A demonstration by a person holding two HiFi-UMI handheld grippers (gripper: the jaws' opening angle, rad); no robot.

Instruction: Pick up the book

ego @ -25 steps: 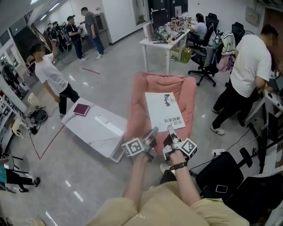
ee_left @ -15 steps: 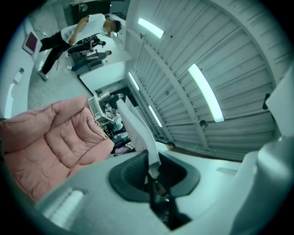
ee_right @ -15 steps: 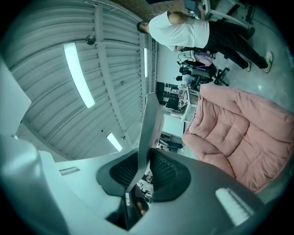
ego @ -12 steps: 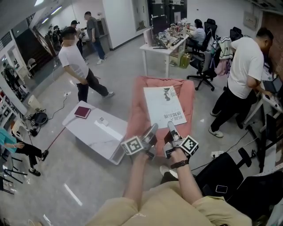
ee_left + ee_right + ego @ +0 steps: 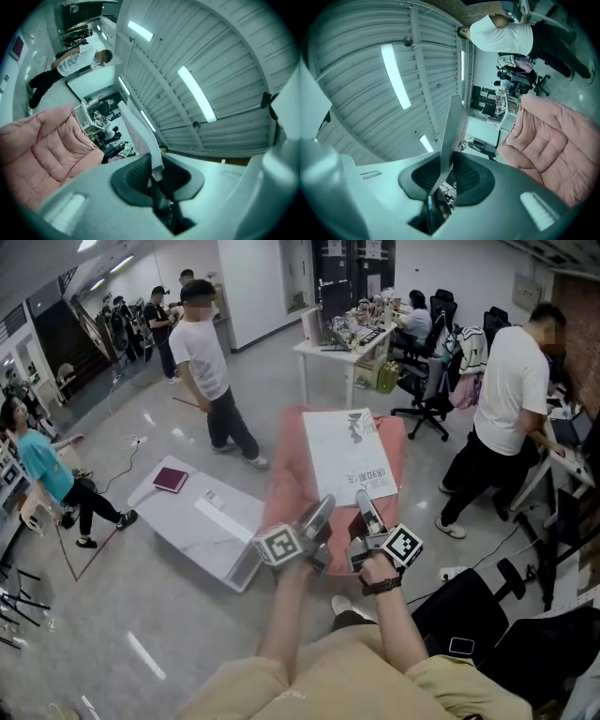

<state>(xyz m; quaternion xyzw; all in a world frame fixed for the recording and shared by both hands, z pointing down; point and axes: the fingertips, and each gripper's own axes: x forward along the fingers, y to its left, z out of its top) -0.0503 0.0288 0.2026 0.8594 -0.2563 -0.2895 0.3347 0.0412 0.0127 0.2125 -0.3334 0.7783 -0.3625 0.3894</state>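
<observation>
Nearest the person, the left gripper [image 5: 323,509] and the right gripper [image 5: 362,502] sit side by side at the near edge of the book [image 5: 349,454]. Each pair of jaws is almost fully closed, with only the thin white edge of the book pinched between the pads. Both gripper views show this.

The book faces cover-up over the pink quilted cushion [image 5: 284,486] and appears lifted off it. Its far edge is unsupported.

Handling, as judged:
- The book is thin, light and probably soft-covered, so expect it to droop beyond the grip.
- The white cover looks smooth and may slide between the pads.
- Hold it at the near edge, one grip toward each corner, and keep both grips level to avoid twisting it.

Farther left, a low white worktop [image 5: 225,540] stands well apart.
</observation>
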